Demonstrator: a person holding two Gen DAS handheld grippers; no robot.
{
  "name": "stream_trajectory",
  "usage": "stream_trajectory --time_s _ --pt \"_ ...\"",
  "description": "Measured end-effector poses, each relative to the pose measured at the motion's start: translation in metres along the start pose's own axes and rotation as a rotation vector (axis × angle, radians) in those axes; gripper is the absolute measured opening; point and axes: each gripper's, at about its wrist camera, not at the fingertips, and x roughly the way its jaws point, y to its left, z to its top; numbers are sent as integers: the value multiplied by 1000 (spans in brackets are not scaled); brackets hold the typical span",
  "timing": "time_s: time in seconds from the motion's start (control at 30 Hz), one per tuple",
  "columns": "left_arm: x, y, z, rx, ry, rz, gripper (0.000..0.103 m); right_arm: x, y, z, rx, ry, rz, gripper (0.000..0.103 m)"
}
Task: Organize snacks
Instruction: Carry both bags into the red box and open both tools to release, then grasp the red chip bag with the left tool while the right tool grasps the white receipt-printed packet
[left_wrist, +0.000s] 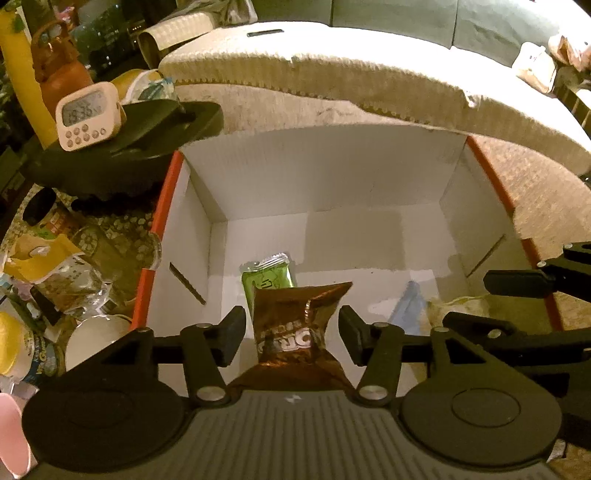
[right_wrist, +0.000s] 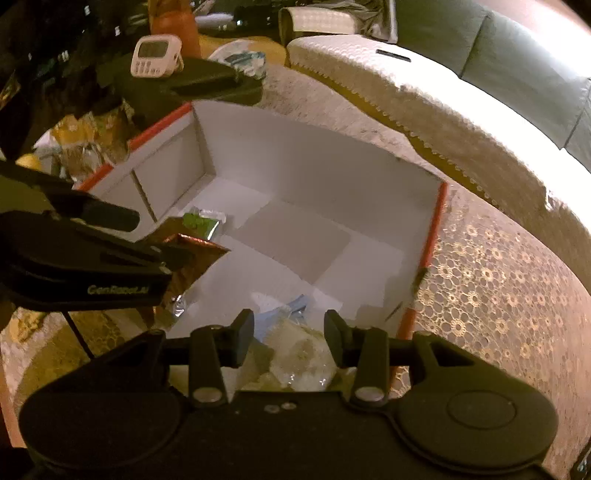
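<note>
A white box with orange rims (left_wrist: 173, 177) stands open on the lace cloth; it also shows in the right wrist view (right_wrist: 432, 229). My left gripper (left_wrist: 291, 334) is open over the box, its fingers apart either side of a brown snack packet (left_wrist: 295, 325) that they do not touch. A green packet (left_wrist: 267, 277) lies on the box floor behind it, also in the right wrist view (right_wrist: 203, 219). My right gripper (right_wrist: 288, 341) is open over the box's near right part, with a clear pale snack bag (right_wrist: 299, 354) and a blue packet (right_wrist: 291, 308) between and below its fingers.
A white timer (left_wrist: 86, 116) sits on a black stand (left_wrist: 122, 151) left of the box. Jars, packets and a white cup (left_wrist: 96, 339) crowd the table at left. A cream sofa cushion (left_wrist: 332, 74) lies behind the box. The lace tablecloth (right_wrist: 498, 295) spreads to the right.
</note>
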Motion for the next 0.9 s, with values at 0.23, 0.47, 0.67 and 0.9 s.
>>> stream_trajectory --time_s 0.23,0.47,0.67,0.9 --pt "-33 -7 -3 13 -47 -13 59 -36 -6 -4 53 -45 32 43" --pt "-71 -15 -11 20 -94 -28 63 -76 -7 -12 85 -102 43 53" --pt "-104 -24 -24 44 -136 -42 68 -107 -9 -25 107 -143 43 59" --pt "-140 -36 -41 55 -185 -50 71 -141 -9 -45 121 -186 47 71"
